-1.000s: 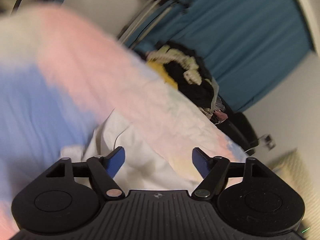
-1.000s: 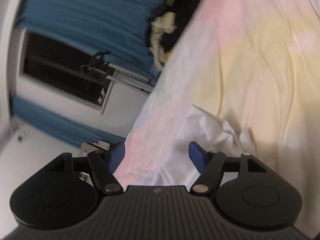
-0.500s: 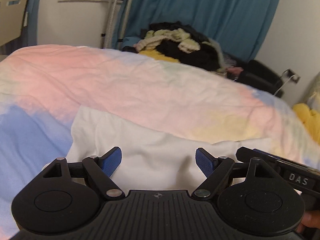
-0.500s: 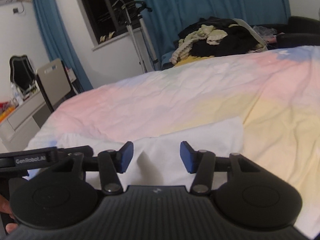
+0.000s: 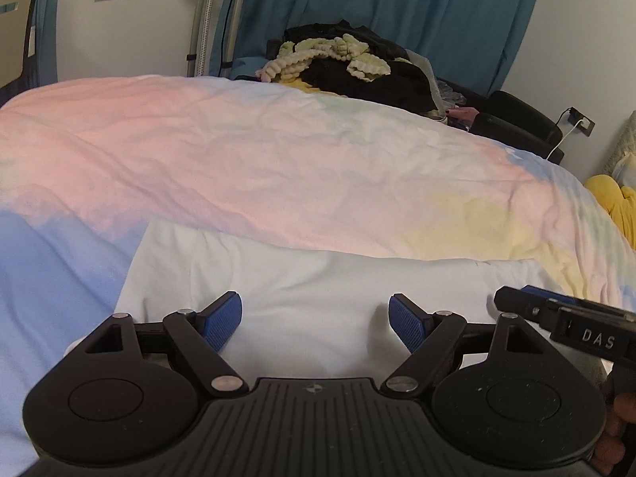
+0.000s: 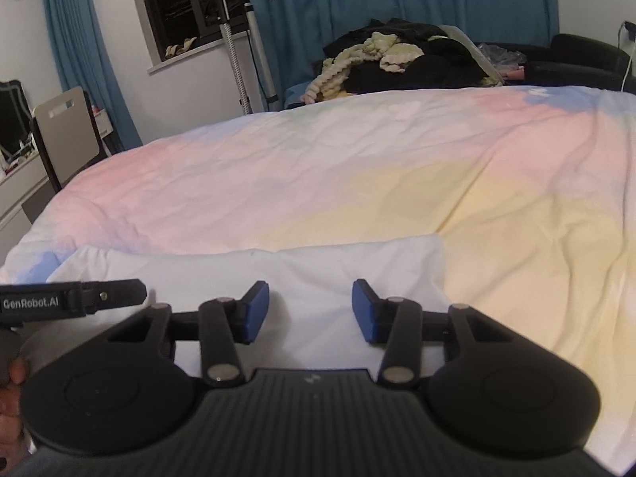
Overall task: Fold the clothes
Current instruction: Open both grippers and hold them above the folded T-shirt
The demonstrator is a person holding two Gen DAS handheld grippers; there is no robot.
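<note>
White garment (image 5: 318, 278) lies flat on bed (image 5: 278, 167), near edge, under both grippers. Looks thin, soft, light; prob. slides and bunches easily, so pinch near corners/hem. Left gripper (image 5: 316, 320) wide open, empty. Right gripper (image 6: 311, 310) half open, fingers closing over cloth, nothing pinched yet.

Left gripper (image 5: 315, 320) jaws spread over white garment (image 5: 318, 278), pastel bedspread (image 5: 278, 167)

Open bedspread (image 5: 278, 159) ahead; clothes heap (image 5: 349, 67) beyond.
</note>
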